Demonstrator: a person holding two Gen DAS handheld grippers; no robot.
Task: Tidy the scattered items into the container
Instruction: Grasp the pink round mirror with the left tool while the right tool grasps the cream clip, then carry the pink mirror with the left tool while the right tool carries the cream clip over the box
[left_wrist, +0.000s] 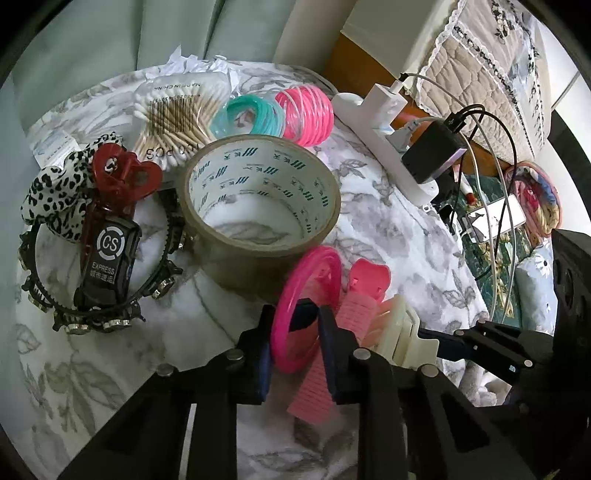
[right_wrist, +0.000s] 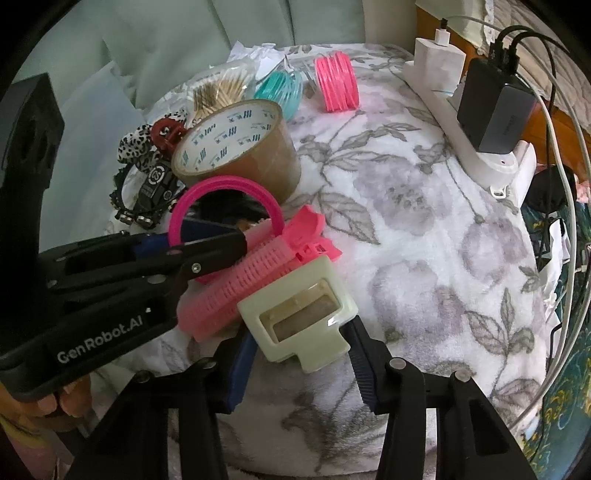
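Scattered items lie on the floral blanket (right_wrist: 424, 221): brown tape roll (left_wrist: 258, 206), pink hair roller clip (right_wrist: 251, 280), toy car (left_wrist: 109, 258). Left gripper (left_wrist: 295, 350) pinches the pink ring (left_wrist: 306, 306) by its rim, just before the tape. Right gripper (right_wrist: 303, 354) clamps the cream plastic frame (right_wrist: 299, 314), touching the roller clip.

I see a floral blanket (right_wrist: 424, 221) spread under everything. Along its far right edge lies a white power strip (right_wrist: 476, 147) with a white plug (right_wrist: 441, 37) and a dark charger (right_wrist: 495, 114) in it, cables (right_wrist: 565, 184) trailing off. Behind is a pale green cushion (left_wrist: 92, 48). From the left camera, a phone (left_wrist: 495, 218) lies beyond the strip, beside a quilted lace-edged cover (left_wrist: 480, 74).
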